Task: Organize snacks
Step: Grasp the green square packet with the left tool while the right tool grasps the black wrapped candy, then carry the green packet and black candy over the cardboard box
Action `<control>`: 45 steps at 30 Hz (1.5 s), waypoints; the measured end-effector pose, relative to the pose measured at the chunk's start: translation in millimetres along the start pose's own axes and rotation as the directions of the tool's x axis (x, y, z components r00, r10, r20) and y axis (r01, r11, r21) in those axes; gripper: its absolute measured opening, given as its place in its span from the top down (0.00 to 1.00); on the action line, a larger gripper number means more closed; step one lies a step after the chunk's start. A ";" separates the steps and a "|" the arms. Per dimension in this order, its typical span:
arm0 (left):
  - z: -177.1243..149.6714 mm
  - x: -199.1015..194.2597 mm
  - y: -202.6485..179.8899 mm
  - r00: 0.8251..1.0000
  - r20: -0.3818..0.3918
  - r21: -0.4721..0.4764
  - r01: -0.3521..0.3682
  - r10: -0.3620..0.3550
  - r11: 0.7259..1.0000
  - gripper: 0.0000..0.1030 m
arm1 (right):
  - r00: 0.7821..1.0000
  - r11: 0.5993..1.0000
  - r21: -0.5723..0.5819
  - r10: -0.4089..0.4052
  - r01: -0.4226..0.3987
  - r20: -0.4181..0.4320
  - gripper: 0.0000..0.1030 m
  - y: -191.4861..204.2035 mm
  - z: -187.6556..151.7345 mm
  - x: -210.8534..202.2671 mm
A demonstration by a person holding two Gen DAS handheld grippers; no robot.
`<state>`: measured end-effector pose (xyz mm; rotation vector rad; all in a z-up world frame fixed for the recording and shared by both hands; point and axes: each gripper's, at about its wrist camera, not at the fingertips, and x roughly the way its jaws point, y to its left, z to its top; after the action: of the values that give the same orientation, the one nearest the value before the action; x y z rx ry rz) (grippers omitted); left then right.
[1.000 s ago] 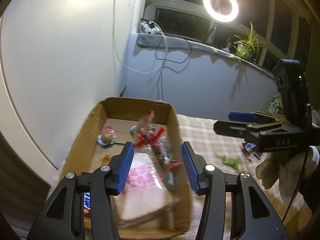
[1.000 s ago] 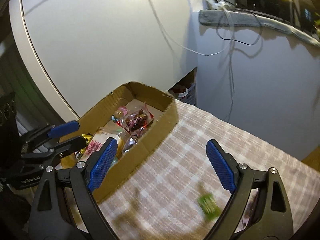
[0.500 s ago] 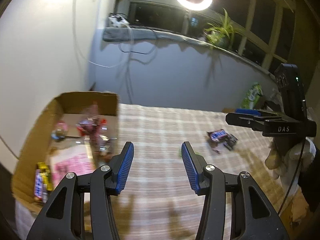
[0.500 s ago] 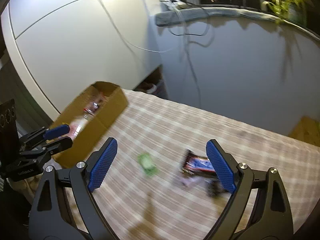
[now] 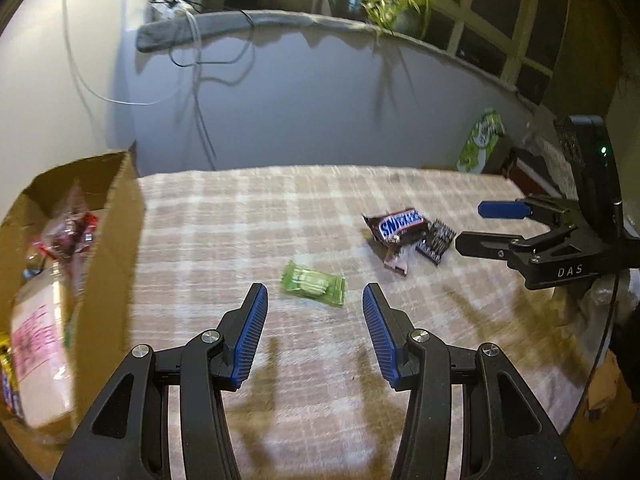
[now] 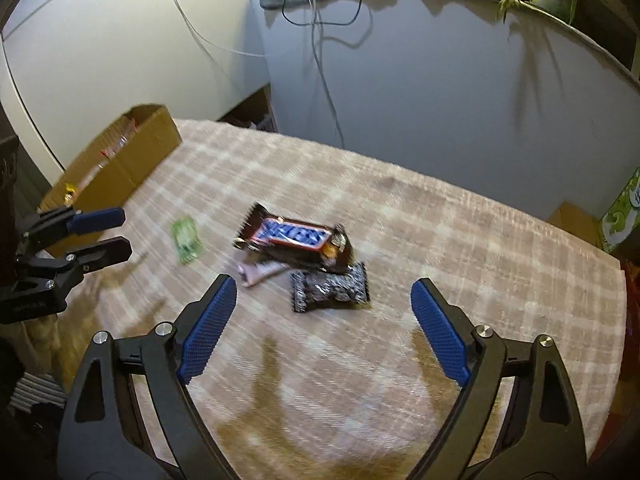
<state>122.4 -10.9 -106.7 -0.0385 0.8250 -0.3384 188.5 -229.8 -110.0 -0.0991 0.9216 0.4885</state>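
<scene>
The left gripper (image 5: 315,296) hangs low over the checked cloth of the desk (image 5: 224,216), its blue-padded fingers (image 5: 253,334) spread apart and holding nothing. Just beyond their tips lies a small green candy packet (image 5: 313,284), with bare cloth all round it. The right gripper (image 6: 324,286) is likewise released, fingers (image 6: 208,328) wide and empty, above the other loose snacks. Nearest to it is a black patterned packet (image 6: 330,286); touching that, a Snickers bar (image 6: 294,238) lies partly over a pale pink wrapper (image 6: 258,271). Nothing stands between either gripper and the snacks before it.

At the left edge of the desk stands an open cardboard box (image 5: 108,248), well apart from the loose snacks, already holding a pink-printed packet (image 5: 38,344) and a red-and-clear bag (image 5: 70,232). Farther right, past the desk's far corner, is a green box (image 5: 480,146). Behind, white and black cables (image 5: 196,64) hang down the wall from a grey-padded windowsill (image 5: 280,22), where a potted plant (image 5: 400,6) stands.
</scene>
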 end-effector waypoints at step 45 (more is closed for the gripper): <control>5.5 48.8 -5.7 0.997 -0.076 0.182 0.006 0.008 0.983 0.77 | 0.998 0.996 -0.084 -0.041 0.037 -0.048 0.69 5.2 -10.6 25.4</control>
<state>155.4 -31.9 -136.8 0.1471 0.8666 -0.4150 191.1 -219.0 -135.7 -0.2055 0.9467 0.4897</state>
